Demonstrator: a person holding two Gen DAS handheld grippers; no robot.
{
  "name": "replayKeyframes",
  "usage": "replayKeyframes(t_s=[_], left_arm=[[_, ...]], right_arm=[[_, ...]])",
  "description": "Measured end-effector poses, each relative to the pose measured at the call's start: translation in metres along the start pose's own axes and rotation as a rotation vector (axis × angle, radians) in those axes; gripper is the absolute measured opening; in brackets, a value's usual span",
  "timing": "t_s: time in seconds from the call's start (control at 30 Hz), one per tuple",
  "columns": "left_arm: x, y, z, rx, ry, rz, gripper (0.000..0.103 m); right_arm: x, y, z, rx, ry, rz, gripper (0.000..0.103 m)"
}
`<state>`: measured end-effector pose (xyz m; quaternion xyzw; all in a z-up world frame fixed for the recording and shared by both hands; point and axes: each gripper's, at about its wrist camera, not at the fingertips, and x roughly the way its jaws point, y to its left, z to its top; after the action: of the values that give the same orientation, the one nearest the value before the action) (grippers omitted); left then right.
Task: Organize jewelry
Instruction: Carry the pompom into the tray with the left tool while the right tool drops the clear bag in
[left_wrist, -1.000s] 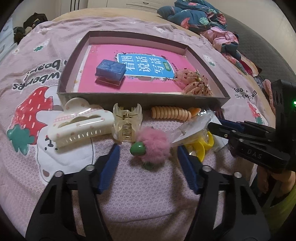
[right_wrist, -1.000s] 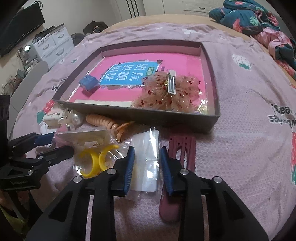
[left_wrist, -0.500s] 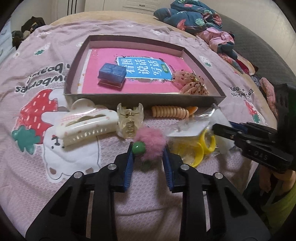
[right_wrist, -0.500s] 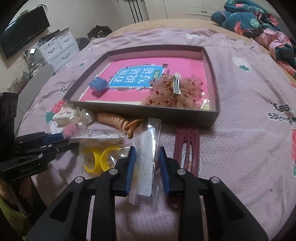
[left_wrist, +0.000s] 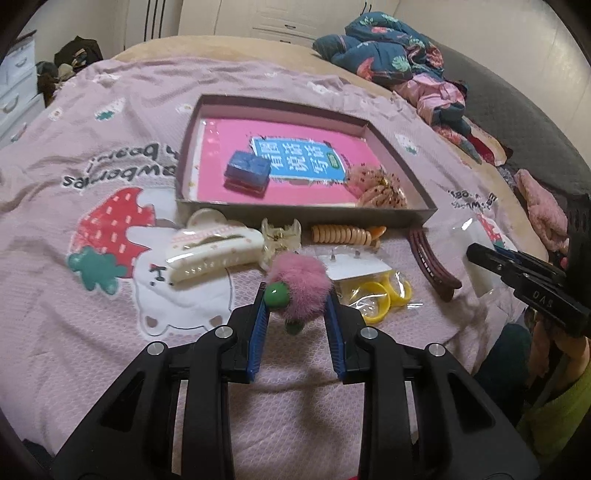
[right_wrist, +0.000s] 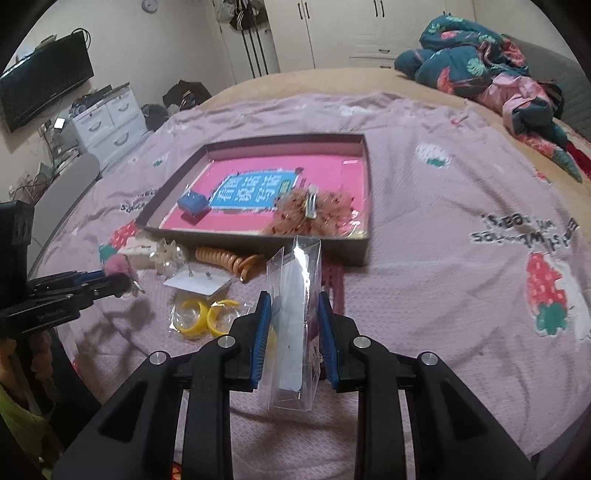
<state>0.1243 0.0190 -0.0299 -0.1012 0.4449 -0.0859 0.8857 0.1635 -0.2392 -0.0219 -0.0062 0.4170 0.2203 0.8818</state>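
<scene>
L tool (left_wrist: 295, 295) clenched on pompom clip (left_wrist: 301, 284) | R tool (right_wrist: 291, 314) grasping clear packet (right_wrist: 293, 317) | both lifted off bed | next: carry over box (left_wrist: 399, 214) wall w/o snagging, release low, gently.

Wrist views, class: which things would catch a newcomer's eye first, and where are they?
The fluffy pink pompom with its green bead, clamped in the left gripper above the bedspread. The clear plastic packet stands upright in the right gripper. Behind both lies the grey tray with a bright pink book.
</scene>
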Motion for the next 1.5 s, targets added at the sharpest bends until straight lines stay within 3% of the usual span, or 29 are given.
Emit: replayKeyframes(t_s=[0.37,0.8,1.13,1.5], left_arm=[[-0.028,0.008,0.024,-0.013,-0.059,0.022,0.021],[-0.025,0.0,0.075,0.016,-0.114,0.013,0.021],[-0.001,-0.015,0.11,0.024,-0.114,-0.014,0.021],[0.047,-0.027,0.122,0.056,-0.044,-0.019,0.021]], right_arm=[[-0.029,-0.001,0.019,-0.005,-0.063,-0.025,0.024],[-0.045,0.003,0.074,-0.042,-0.173,-0.023,0.024],[-0.037,0.003,0.116,-0.065,-0.225,-0.02,0.024],[0.011,-0.012,0.143,-0.037,-0.178,-0.037,0.024]])
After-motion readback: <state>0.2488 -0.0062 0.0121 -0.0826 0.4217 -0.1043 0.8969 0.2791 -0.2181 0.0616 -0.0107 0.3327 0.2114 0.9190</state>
